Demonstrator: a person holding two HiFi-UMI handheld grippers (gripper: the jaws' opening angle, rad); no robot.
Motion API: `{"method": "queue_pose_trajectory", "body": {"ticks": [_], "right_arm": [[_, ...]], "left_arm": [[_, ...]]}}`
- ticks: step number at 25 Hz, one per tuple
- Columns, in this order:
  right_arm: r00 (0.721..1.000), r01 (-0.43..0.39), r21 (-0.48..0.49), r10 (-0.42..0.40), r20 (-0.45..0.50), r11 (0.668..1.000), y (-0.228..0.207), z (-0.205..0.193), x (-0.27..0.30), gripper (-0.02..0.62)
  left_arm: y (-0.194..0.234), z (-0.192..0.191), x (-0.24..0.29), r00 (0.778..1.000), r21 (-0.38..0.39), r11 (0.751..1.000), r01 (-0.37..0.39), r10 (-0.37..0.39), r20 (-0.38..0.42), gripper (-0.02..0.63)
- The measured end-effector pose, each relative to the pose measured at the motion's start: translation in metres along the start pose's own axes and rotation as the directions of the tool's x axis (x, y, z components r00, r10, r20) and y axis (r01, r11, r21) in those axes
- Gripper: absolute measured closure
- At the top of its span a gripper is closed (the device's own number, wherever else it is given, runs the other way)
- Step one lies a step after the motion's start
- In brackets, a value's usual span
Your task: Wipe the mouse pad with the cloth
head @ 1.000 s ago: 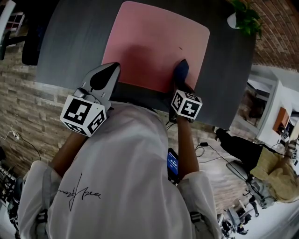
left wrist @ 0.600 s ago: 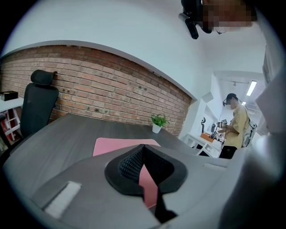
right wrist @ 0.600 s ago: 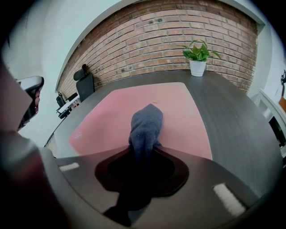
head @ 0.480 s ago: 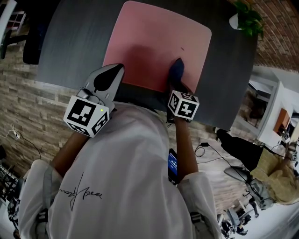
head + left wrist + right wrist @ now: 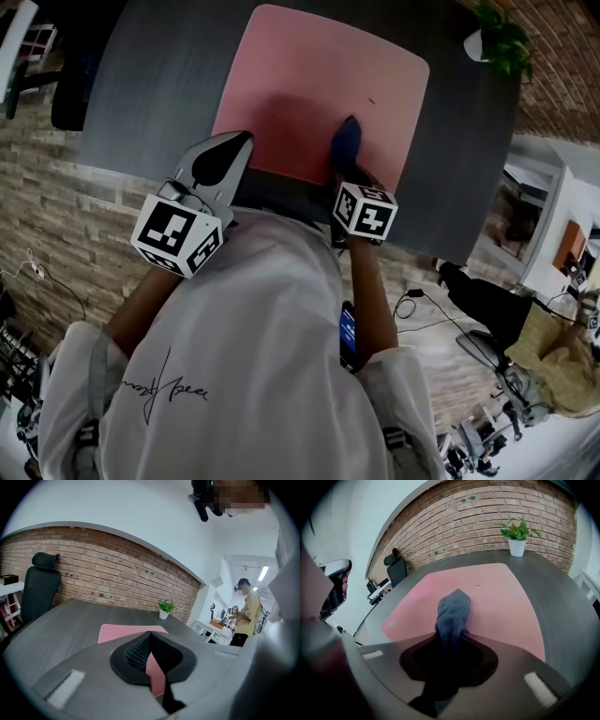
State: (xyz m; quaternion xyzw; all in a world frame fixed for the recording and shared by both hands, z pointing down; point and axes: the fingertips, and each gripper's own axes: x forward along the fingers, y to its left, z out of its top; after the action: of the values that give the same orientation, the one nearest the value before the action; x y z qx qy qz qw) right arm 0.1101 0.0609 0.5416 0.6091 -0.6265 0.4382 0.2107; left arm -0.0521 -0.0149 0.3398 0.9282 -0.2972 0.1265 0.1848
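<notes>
While the right tongs (image 5: 451, 637) pinch the cloth (image 5: 453, 609), its free end projects past the tips and lies on the pad (image 5: 319, 75), near the pad's front edge, right of centre. The left tongs (image 5: 149, 637) are pressed together, empty, at the pad's front left corner on the desk (image 5: 150, 94).

- Plain pink across the mouse pad (image 5: 309, 84), with 1 tiny dark speck toward its right edge.
- Dark navy on the cloth (image 5: 346, 142), no print.
- Dark grey with faint streaky grain on the worktop (image 5: 159, 94).
- Light grey shells and black inner pads on the left gripper (image 5: 150, 634) and right gripper (image 5: 451, 634).
- White with black square markers on the 2 cubes, left cube (image 5: 178, 234) and right cube (image 5: 366, 211).
- Green plant (image 5: 516, 529) in a white pot (image 5: 517, 547) at the worktop's far right corner.
- Red-brown brick with pale mortar lines on the wall (image 5: 478, 513).
- Black chair (image 5: 40, 590).
- White shirt (image 5: 253, 309) with thin dark script.
</notes>
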Motion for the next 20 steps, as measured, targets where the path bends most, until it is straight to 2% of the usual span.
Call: {"method": "queue_pose_trajectory", "body": {"ticks": [20], "right_arm": [[0.996,-0.085,-0.036,0.084,-0.022,0.996,0.047,0.006,0.022,0.511]], "left_arm": [[0.014,-0.005,-0.012,1.0,-0.022,1.0,-0.004,0.004,-0.01,0.594]]}}
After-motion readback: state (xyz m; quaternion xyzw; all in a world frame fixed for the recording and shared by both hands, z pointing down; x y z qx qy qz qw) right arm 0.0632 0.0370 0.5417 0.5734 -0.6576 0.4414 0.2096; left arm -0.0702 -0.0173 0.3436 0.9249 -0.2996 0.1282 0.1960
